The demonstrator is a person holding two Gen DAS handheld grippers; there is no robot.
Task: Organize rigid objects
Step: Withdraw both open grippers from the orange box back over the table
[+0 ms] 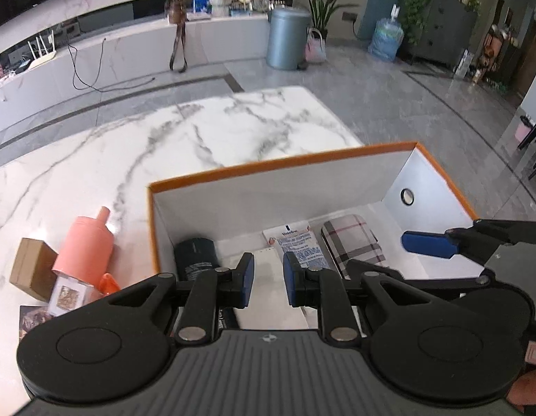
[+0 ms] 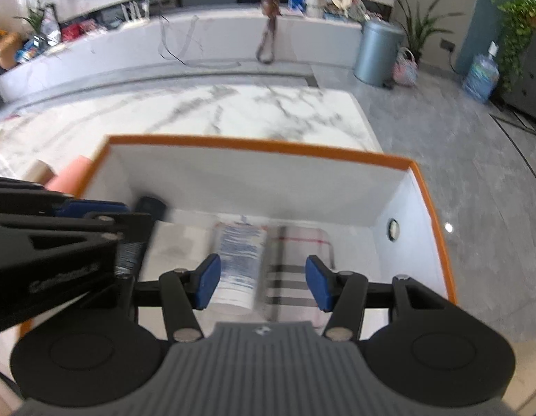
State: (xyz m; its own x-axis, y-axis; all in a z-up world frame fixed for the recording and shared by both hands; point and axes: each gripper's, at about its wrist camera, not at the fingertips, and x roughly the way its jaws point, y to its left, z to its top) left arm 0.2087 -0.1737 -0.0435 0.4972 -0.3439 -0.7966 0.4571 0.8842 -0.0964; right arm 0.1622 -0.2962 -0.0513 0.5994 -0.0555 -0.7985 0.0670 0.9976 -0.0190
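An orange-rimmed white box (image 1: 281, 164) stands on the marble table. Inside lie a dark cylindrical can (image 1: 195, 256), a white tube with blue print (image 1: 297, 244) and a plaid case (image 1: 352, 244). My left gripper (image 1: 268, 280) hangs over the box's near side, jaws slightly apart and empty. My right gripper (image 2: 262, 283) is open and empty above the tube (image 2: 238, 263) and plaid case (image 2: 295, 270). The box rim also shows in the right wrist view (image 2: 254, 145). The right gripper's fingertip (image 1: 429, 244) enters the left wrist view from the right.
Left of the box on the table are a pink bottle (image 1: 87, 248), a brown cardboard box (image 1: 32, 268), a small picture cube (image 1: 67, 294) and an orange piece (image 1: 108, 282). A grey bin (image 1: 287, 38) stands on the floor beyond.
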